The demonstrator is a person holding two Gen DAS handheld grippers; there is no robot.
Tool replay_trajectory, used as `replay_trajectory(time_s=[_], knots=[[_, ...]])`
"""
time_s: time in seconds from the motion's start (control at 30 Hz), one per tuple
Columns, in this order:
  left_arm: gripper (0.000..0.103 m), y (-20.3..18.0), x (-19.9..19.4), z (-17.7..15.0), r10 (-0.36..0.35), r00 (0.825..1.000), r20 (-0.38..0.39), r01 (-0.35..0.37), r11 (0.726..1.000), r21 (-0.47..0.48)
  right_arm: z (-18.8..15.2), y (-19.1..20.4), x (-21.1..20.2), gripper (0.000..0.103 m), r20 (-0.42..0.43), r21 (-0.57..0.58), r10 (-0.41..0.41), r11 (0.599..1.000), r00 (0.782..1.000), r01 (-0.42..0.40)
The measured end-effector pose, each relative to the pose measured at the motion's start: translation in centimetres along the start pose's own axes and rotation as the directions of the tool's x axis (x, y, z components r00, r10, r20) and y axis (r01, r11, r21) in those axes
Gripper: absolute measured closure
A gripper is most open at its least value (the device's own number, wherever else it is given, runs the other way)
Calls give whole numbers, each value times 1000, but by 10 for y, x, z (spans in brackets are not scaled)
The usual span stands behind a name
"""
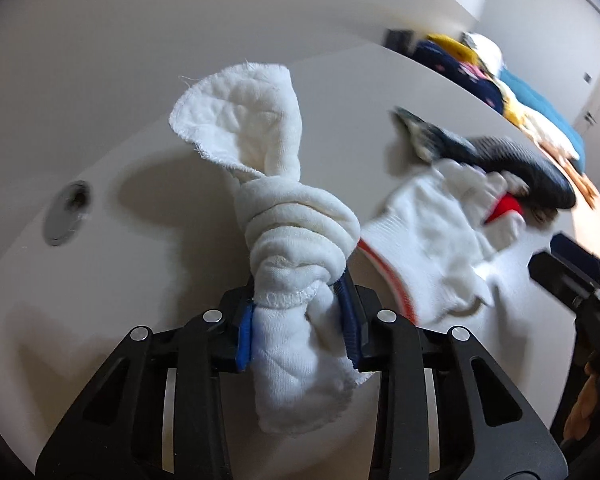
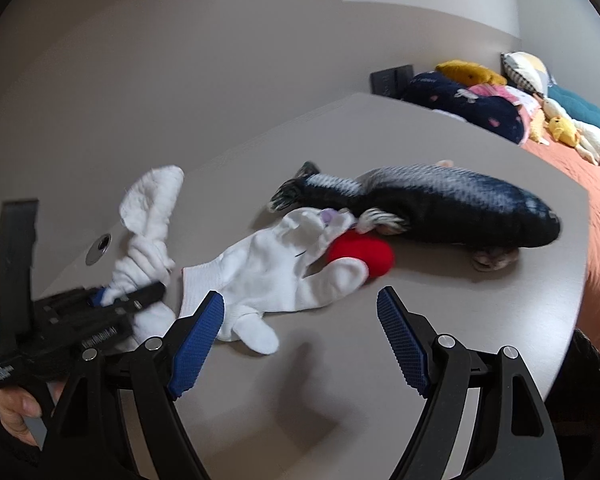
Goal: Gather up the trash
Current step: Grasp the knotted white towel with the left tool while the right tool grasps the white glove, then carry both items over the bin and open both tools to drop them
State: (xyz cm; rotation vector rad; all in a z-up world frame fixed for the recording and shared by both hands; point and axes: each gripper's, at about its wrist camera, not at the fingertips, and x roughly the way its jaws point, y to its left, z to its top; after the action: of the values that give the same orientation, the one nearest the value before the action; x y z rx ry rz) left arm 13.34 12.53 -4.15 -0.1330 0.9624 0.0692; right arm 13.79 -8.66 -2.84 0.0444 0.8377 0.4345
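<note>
Across the pale table (image 2: 340, 380) I see no bin. My left tool (image 1: 298, 328) grips the knotted white sock (image 1: 292, 216); my right tool (image 2: 300, 344) gapes wide and holds nothing, its base cut off.

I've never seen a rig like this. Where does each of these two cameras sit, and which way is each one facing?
Left wrist view: sits on the left gripper, looking down along its blue-padded fingers, which are clamped on a knotted white cloth over the table.
Right wrist view: sits on the right gripper, looking down between its open fingers at a white sock and a fish toy; a hand holding the left gripper shows at left.
Shared: knotted cloth, sock, fish toy, table, bed pillows.
</note>
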Motion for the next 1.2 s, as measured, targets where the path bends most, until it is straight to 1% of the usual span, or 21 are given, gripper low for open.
replay_trajectory(time_s=[0.1,0.27,0.37,0.47,0.5,0.53,0.57,0.6,0.63,0.67,0.7,0.8,0.93,1.1,1.2], knots=[[69,12,-14,4,34,999,39,-33,999,-17,2,9,12,24,-28,-31,9,999,1000,-10],[69,24,-33,10,45,996,81,-40,998,-54,2,23,35,24,-88,-61,17,998,996,-22],[69,27,-39,12,46,995,93,-41,997,-60,4,30,45,25,-106,-85,-9,996,994,0],[69,29,-42,13,49,993,105,-43,997,-61,2,34,55,35,-139,-106,-39,994,989,24],[69,28,-43,12,53,993,109,-46,997,-61,2,37,56,40,-132,-123,-59,991,990,43],[69,29,-44,12,56,992,113,-49,997,-64,1,40,57,42,-130,-148,-82,987,988,63],[69,29,-45,13,56,992,115,-49,997,-67,1,40,56,49,-127,-158,-94,985,987,73],[69,29,-45,13,55,992,116,-48,996,-69,1,41,56,63,-121,-164,-94,984,988,74],[69,30,-46,13,55,991,118,-47,996,-73,1,41,56,72,-120,-160,-84,985,989,65],[69,31,-48,12,55,991,121,-47,996,-74,1,40,55,86,-124,-150,-75,987,989,56],[69,30,-49,12,56,991,125,-47,996,-73,2,38,54,89,-130,-136,-69,989,989,52],[69,28,-54,11,63,989,135,-54,996,-67,3,35,50,91,-137,-107,-44,994,990,30],[69,25,-63,11,52,986,158,-44,998,-55,-1,37,34,91,-108,-95,-21,995,994,11],[69,20,-76,9,34,984,177,-26,998,-50,-5,36,12,91,-76,-88,-21,996,997,14],[69,11,-82,4,24,983,183,-18,999,-38,-6,31,-3,91,-58,-85,-18,996,998,13]])
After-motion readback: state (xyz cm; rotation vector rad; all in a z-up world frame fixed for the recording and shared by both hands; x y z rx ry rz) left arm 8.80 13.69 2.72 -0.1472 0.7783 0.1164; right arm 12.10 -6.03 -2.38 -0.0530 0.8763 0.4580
